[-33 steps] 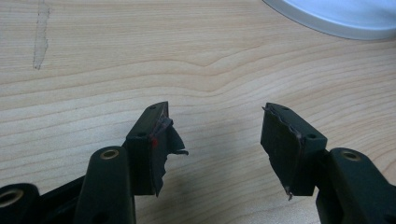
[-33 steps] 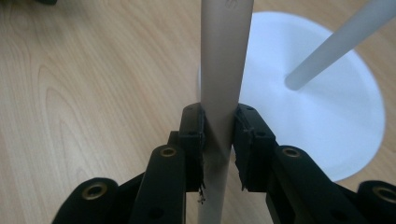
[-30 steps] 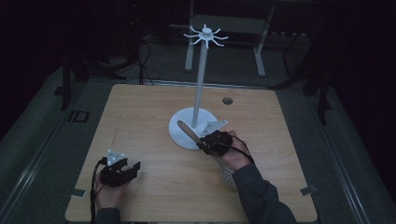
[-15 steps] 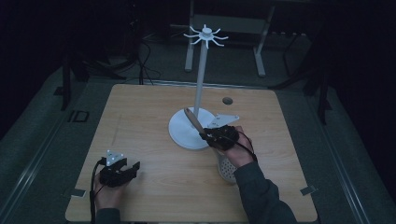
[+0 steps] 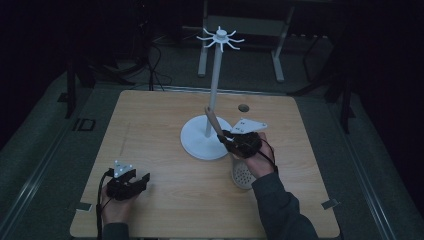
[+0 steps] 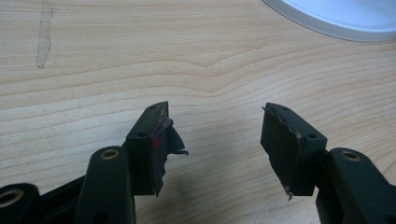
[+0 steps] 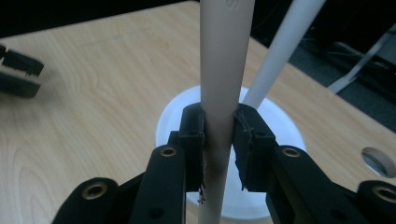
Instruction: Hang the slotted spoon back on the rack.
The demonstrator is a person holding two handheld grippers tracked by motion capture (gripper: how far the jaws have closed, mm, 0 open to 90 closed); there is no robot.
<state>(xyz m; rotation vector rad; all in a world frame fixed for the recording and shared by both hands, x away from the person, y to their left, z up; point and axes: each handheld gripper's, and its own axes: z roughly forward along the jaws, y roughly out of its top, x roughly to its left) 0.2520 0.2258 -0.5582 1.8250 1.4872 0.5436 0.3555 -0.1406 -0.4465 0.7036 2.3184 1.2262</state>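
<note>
A white stand [image 5: 216, 90] with a ring of hooks at its top [image 5: 220, 37] rises from a round base [image 5: 197, 137] at mid-table. My right gripper [image 5: 231, 142] is shut on the beige handle [image 5: 213, 121] of a utensil, just right of the pole. A white perforated head [image 5: 242, 175] shows below that hand. In the right gripper view the jaws clamp the handle [image 7: 219, 93], with the stand's pole [image 7: 280, 51] and base [image 7: 285, 135] behind it. My left gripper [image 5: 135, 181] rests open near the table's front left; its jaws [image 6: 215, 135] stand apart over bare wood.
The wooden table [image 5: 150, 130] has a small round hole [image 5: 243, 107] near its back edge, right of the stand. The stand's base rim [image 6: 336, 18] lies ahead of the left gripper. Dark floor, cables and a frame's legs surround the table.
My right gripper has risen slightly and drifted right, swinging the utensil's handle from pointing left to slanting upward beside the pole. The left gripper has stayed still.
</note>
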